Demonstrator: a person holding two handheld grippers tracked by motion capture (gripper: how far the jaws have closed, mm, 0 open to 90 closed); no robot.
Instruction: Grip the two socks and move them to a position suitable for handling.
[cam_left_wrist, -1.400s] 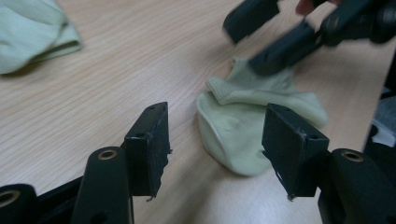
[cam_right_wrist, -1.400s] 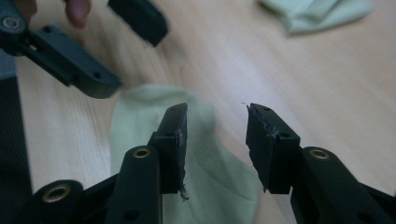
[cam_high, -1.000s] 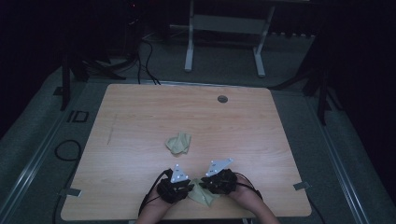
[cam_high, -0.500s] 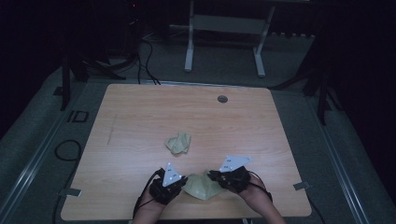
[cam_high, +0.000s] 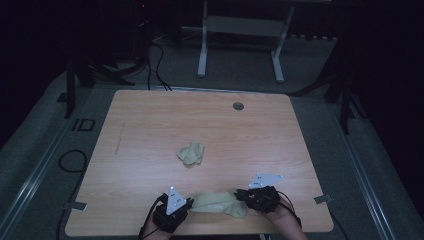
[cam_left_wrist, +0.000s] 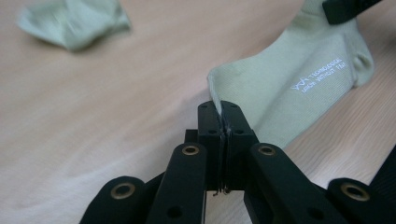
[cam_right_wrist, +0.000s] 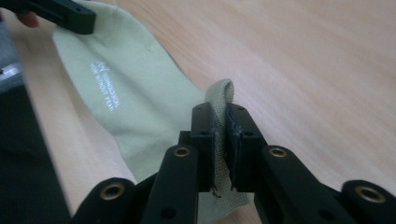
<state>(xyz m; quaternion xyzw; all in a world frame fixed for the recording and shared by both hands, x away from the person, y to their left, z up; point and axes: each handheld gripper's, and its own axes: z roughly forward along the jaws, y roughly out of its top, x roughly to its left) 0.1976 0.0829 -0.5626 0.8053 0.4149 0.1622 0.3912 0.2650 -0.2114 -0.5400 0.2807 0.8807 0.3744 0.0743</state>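
A pale green sock (cam_high: 217, 202) with white lettering lies stretched out near the table's front edge, held at both ends. My left gripper (cam_high: 192, 205) is shut on one edge of the sock (cam_left_wrist: 299, 79), its jaws (cam_left_wrist: 225, 112) pinched tight on the thin fabric. My right gripper (cam_high: 239, 195) grips the other end; its jaws (cam_right_wrist: 224, 112) have just been opening slightly, with a fold of the sock (cam_right_wrist: 135, 102) still caught between the pads. A second, crumpled green sock (cam_high: 191, 153) rests mid-table, apart from both grippers.
The wooden table (cam_high: 150, 125) has a round cable hole (cam_high: 238, 106) near its far edge. Beyond the table stand the white legs of a frame (cam_high: 202, 45), and cables (cam_high: 155, 55) lie on the grey floor. Both hands sit close to the front edge.
The two grippers have moved apart, left one leftward and right one rightward, and the sock between them has been drawn out from a small bunch into a long flat strip.
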